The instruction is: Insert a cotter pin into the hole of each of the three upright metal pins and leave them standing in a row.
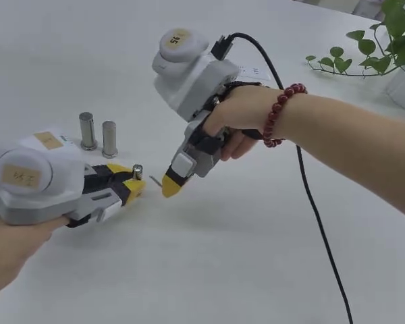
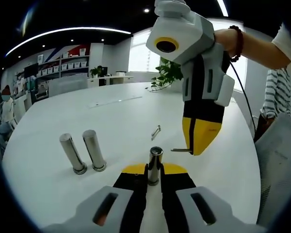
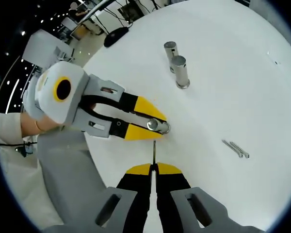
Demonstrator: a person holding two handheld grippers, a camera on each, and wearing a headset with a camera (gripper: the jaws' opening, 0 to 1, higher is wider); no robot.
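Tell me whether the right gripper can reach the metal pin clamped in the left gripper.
Probably yes: the right gripper holds a cotter pin aimed at the metal pin, with only bare table between them.

The left gripper (image 1: 136, 189) and the right gripper (image 1: 169, 187) had pale grey-white shells, black jaw arms and yellow tips. Tan paper labels (image 1: 177, 38) with handwritten marks sat on their rounded caps. A black cable (image 1: 313, 202) was plugged into the right gripper's far end. A black strap crossed the right hand (image 1: 239, 115), and a bracelet (image 1: 281, 111) of dark red beads circled that wrist. The person wore a black-and-white striped top (image 2: 280, 94).
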